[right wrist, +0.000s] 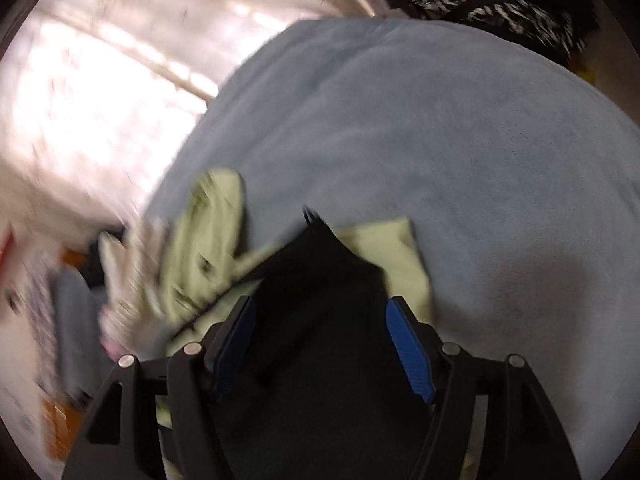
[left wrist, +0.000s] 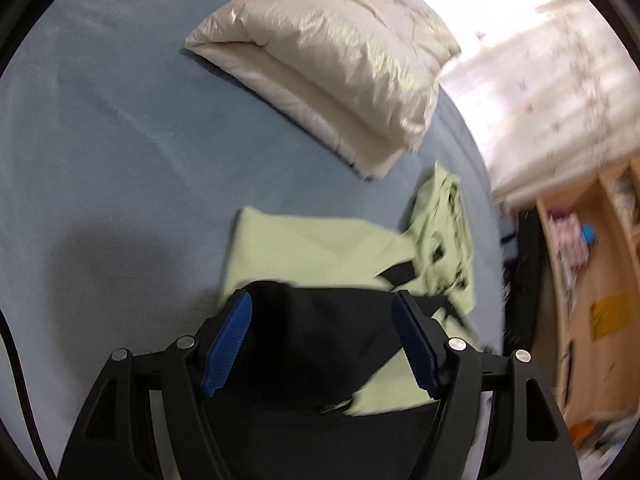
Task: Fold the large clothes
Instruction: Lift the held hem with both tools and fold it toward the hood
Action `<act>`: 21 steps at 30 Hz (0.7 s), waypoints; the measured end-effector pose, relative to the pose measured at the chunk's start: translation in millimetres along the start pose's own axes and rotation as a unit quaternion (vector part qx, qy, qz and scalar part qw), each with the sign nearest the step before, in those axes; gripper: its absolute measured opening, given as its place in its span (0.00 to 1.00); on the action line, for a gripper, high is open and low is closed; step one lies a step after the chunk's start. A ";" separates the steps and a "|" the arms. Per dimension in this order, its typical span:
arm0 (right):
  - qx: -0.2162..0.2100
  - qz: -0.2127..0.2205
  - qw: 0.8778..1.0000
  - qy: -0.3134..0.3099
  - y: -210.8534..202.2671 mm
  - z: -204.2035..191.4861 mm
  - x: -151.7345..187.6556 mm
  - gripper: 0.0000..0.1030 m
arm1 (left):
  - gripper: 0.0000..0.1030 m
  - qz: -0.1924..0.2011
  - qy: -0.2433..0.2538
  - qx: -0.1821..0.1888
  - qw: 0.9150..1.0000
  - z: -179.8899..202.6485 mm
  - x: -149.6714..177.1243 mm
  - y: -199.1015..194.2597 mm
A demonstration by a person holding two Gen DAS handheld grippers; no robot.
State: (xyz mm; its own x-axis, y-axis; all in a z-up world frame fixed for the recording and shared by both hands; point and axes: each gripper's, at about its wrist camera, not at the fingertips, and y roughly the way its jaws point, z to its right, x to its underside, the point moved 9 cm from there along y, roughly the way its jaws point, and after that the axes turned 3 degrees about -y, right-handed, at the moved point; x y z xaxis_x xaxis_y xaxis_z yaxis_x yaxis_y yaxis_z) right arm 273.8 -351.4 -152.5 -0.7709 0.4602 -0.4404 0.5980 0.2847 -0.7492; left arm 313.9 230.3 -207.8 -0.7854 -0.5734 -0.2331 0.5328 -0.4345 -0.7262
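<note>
left wrist view: left gripper (left wrist: 322,322) jaws spread wide, black garment (left wrist: 316,344) lying between them over a light green garment (left wrist: 320,248) on the blue bedsheet (left wrist: 120,140); cream pillow (left wrist: 328,68) beyond.
right wrist view: right gripper (right wrist: 320,328) jaws apart, black garment (right wrist: 320,300) between, green garment (right wrist: 208,240) left; blurred.

Blanket (left wrist: 120,152): matt blue fleece; pillow (left wrist: 320,60): glossy cream fabric; garment (left wrist: 304,248): matt green cloth; gripper pads (left wrist: 228,344): ribbed blue

Green clothes: one (left wrist: 304,248)
Black clothes: one (left wrist: 320,332)
Pillows: one, cream and shiny (left wrist: 320,52)
Beds: one, with a blue cover (left wrist: 120,152)
Shelves: one, made of wood (left wrist: 592,280)
Curtains: one, light (left wrist: 552,72)
Grippers: two, left gripper (left wrist: 322,344) and right gripper (right wrist: 320,348)
</note>
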 end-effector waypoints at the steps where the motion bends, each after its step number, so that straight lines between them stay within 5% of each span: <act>1: 0.021 -0.004 0.999 -0.031 4.3 1.9 5.9 0.66 | 0.69 -0.003 0.016 -0.002 1.000 -2.7 3.8 -0.2; 6: 0.072 -0.007 0.991 -0.117 17.0 4.1 15.9 0.66 | 0.69 -0.016 0.123 -0.002 0.992 -11.3 34.0 -15.0; 12: 0.076 -0.004 0.986 -0.151 37.2 -7.8 5.6 0.66 | 0.68 -0.049 0.256 -0.050 0.964 -14.2 66.6 -16.4; 21: 0.094 -0.017 0.982 -0.162 57.2 -10.7 5.9 0.66 | 0.69 -0.007 0.423 -0.195 0.885 -1.5 46.8 28.3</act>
State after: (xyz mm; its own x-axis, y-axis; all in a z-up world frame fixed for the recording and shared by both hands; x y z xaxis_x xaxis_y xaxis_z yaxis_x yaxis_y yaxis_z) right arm 305.8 -323.5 -192.6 -0.8368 0.1531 -0.5257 0.5438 0.1207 -0.8305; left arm 291.7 192.2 -240.2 -0.8340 0.2265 -0.5031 0.5014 -0.0697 -0.8624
